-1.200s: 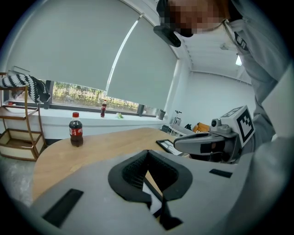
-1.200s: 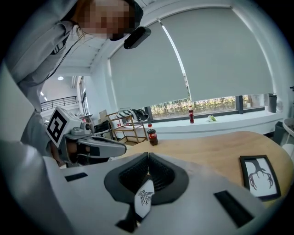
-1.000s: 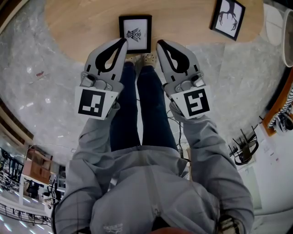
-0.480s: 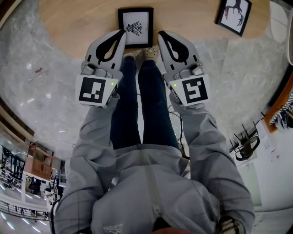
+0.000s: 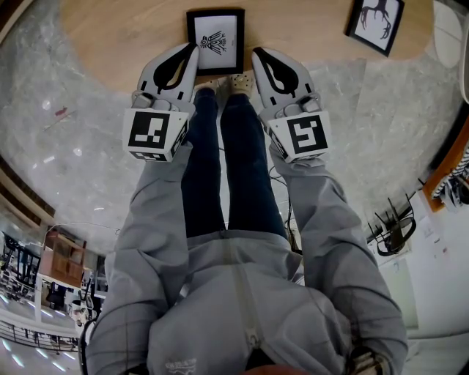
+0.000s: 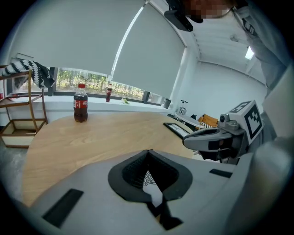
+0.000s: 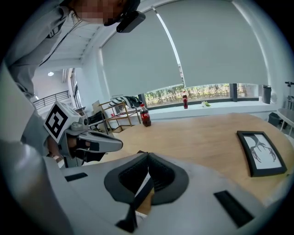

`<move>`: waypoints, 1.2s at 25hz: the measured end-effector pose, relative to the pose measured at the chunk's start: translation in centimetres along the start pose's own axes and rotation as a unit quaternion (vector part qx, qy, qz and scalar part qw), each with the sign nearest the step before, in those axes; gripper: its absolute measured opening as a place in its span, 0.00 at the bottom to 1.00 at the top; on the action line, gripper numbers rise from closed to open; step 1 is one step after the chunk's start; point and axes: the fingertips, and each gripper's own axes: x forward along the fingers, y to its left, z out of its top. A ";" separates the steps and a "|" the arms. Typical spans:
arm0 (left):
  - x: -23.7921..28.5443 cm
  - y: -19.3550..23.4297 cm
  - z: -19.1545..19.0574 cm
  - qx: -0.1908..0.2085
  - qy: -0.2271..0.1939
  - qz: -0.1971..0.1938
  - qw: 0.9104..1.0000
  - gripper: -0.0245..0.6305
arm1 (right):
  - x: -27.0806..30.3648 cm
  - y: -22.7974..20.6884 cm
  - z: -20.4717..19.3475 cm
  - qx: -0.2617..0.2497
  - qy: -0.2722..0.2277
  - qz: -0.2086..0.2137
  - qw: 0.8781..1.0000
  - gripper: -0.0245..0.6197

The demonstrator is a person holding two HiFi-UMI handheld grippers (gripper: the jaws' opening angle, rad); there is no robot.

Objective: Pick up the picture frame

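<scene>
The left gripper [image 5: 192, 51] has its two jaws shut tight, with nothing in them. Its tip is near the bottom left corner of the picture frame [image 5: 215, 38]. This black frame lies flat on the wooden table [image 5: 124, 36], close to the edge, just in front of the person's shoes [image 5: 238, 87]. It holds a small dark drawing on white paper. The right gripper [image 5: 258, 55] is near the frame's bottom right corner. Its jaws are shut and empty too. Well off to the right lies a second frame [image 5: 379, 22] with a branchy drawing.
</scene>
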 end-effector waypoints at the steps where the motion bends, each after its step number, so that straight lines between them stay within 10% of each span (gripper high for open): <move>1: 0.1 0.1 -0.2 0.000 0.002 0.001 1.000 0.07 | 0.1 -0.1 -0.3 0.000 0.002 -0.002 1.000 0.09; 30: 3.6 2.5 -7.1 -0.021 0.144 0.051 0.988 0.22 | -0.3 -2.4 -3.2 0.033 0.021 -0.032 0.999 0.09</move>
